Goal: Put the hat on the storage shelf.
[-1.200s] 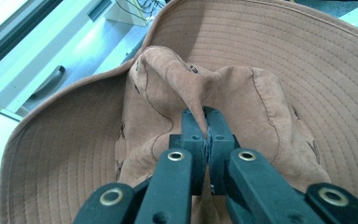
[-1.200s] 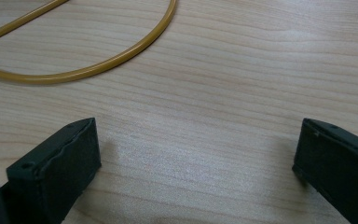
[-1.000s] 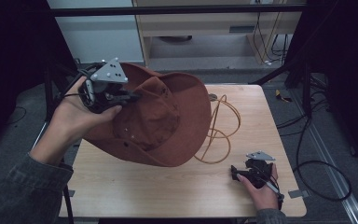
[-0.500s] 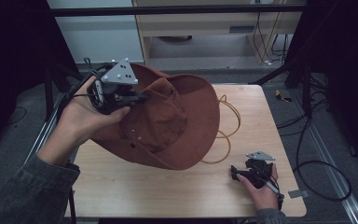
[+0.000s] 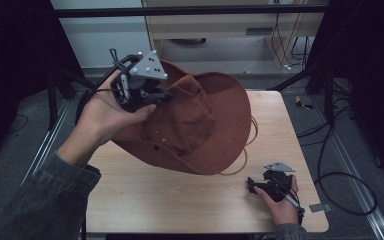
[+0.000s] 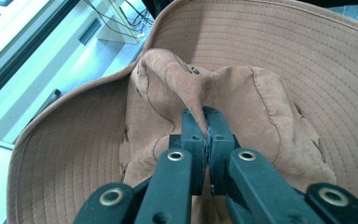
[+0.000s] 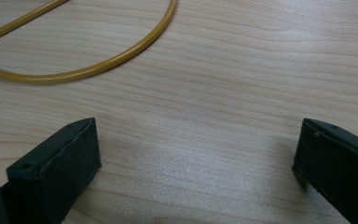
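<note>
Hat [image 5: 200, 125] lifted higher off bench [image 5: 145, 195] toward 10 o'clock, crown pinched in left gripper [image 6: 207, 122]; right gripper [image 7: 196, 163] resting wide at 5 o'clock near cord [image 7: 98, 67].

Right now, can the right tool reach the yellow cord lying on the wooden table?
Probably yes: the right tool rests open on the bare wooden table, and the yellow cord curves just ahead of its jaws with nothing between.

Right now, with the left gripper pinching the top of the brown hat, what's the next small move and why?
Probably keep lifting the hat a little higher. The left gripper is shut on a fold of its crown, but the lower brim looks close to or touching the table, and its cord lies there. The right gripper rests open near the table's edge, free to take the brim.
</note>
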Available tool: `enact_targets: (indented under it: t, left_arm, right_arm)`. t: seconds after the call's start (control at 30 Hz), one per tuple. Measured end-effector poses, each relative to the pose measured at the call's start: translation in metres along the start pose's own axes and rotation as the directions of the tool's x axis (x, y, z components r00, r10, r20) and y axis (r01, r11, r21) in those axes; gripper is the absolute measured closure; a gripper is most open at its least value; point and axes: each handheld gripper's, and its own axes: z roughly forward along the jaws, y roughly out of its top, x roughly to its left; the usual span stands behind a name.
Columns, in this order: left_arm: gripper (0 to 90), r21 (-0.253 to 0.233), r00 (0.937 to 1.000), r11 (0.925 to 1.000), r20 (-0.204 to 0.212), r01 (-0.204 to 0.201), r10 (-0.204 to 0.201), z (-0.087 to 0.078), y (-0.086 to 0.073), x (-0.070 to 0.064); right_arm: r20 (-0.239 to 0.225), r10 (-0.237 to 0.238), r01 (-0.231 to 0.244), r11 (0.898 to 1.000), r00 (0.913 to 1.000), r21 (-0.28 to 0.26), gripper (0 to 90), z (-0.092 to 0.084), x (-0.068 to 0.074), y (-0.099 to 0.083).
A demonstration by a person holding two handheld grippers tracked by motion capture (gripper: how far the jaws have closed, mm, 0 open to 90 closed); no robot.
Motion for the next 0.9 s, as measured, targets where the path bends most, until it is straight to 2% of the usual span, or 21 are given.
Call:
enact_targets:
  t: [0.2,0.5,0.6,0.9]
  left_arm:
    - [88.5,-0.001,0.9999,1.0,-0.01,0.007,-0.007,0.016,0.019,0.007]
    - [88.6,0.004,1.0,1.0,0.001,0.001,-0.001,0.042,0.042,0.005]
    - [88.6,-0.009,1.0,1.0,0.006,0.002,-0.002,0.048,0.045,0.003]
    - [88.5,-0.005,0.9998,1.0,0.018,-0.005,0.005,0.059,0.051,-0.003]
  right_arm:
    - [0.0,-0.002,0.002,1.0,1.0,0.001,0.5,0.0,0.0,0.0]
    - [-0.002,-0.002,0.002,1.0,1.0,0.0,0.5,0.0,0.0,0.0]
    - [0.0,-0.002,0.002,1.0,1.0,0.001,0.5,0.0,0.0,0.0]
    - [0.001,0.0,0.0,1.0,1.0,0.002,0.5,0.0,0.0,0.0]
